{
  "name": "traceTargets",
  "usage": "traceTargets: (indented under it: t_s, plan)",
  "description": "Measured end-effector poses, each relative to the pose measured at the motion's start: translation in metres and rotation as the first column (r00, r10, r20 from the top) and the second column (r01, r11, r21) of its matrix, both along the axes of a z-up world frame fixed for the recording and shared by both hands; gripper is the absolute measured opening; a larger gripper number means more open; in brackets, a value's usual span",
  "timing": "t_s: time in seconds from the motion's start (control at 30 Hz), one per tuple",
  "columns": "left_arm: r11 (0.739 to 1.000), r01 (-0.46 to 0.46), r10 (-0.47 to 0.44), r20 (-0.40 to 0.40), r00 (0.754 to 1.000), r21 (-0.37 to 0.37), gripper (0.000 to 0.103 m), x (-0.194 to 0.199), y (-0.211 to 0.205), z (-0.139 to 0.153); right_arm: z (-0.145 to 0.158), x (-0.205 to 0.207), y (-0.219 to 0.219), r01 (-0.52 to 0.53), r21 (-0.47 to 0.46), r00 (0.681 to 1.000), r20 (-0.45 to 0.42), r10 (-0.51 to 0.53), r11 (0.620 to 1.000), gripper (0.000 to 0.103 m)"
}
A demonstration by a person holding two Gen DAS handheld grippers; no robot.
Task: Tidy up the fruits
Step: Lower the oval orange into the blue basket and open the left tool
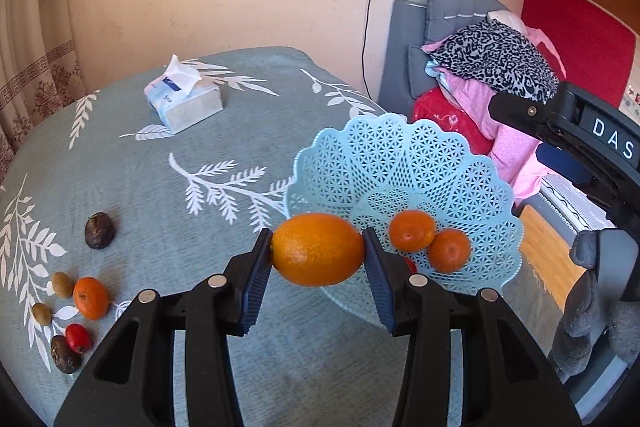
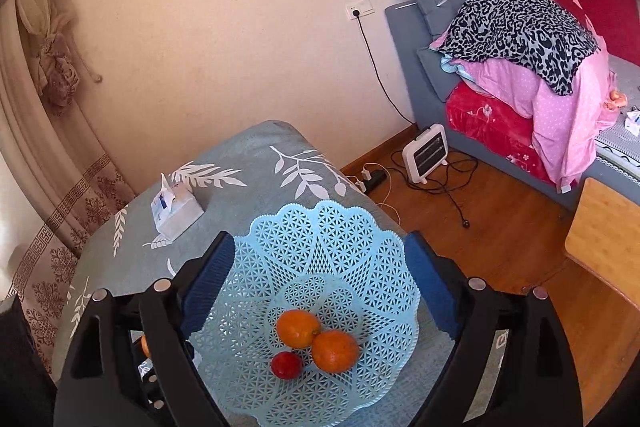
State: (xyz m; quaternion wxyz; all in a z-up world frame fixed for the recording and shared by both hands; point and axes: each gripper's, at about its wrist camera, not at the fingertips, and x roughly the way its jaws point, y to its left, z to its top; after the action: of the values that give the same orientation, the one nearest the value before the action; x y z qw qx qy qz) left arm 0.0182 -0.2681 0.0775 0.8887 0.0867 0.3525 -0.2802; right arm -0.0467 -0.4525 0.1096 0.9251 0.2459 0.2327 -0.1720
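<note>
The left gripper (image 1: 318, 259) is carrying an orange (image 1: 318, 250), jaws clamped, toward the basket (image 1: 460, 163); the right gripper (image 2: 320, 287), jaws wide and empty, is hovering above; next, release inside.

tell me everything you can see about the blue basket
The blue basket is pale blue plastic as it looks, an openwork lattice with a scalloped, flaring rim and a flower-patterned base. It sits upright on the leaf-print tablecloth near the table's edge. Inside lie two oranges, touching each other, and a small red fruit against them.
</note>
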Motion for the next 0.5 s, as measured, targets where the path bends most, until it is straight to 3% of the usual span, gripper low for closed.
traceTargets:
  t_s: [0.17,0.2,0.23,0.27,0.4,0.5]
  plan:
    - [0.999,0.040,-0.040,-0.004,0.999,0.010,0.049,0.000,-0.020,-0.005,0.001,-0.003,-0.006,0.013,0.011,1.000,0.012,-0.013,1.000,0.091]
    - [0.999,0.043,-0.043,0.002,0.999,0.010,0.056,-0.001,-0.022,-0.005,0.001,-0.004,-0.006,0.014,0.011,1.000,0.014,-0.014,1.000,0.091]
    - [0.999,0.042,-0.042,0.015,0.999,0.009,0.075,-0.002,-0.022,-0.005,0.002,-0.004,-0.007,0.015,0.011,1.000,0.017,-0.016,1.000,0.092]
    - [0.999,0.036,-0.036,0.038,0.999,0.004,0.084,-0.004,-0.021,-0.003,0.002,-0.005,-0.007,0.018,0.011,1.000,0.022,-0.018,1.000,0.093]
    - [0.999,0.035,-0.035,0.080,0.996,0.005,0.092,-0.006,-0.015,0.004,0.004,-0.007,-0.007,0.022,0.011,0.999,0.039,-0.023,1.000,0.095]
    - [1.000,0.020,-0.020,0.098,0.995,0.005,0.093,-0.005,-0.008,0.008,0.007,-0.009,-0.005,0.018,0.008,0.998,0.053,-0.018,1.000,0.095]
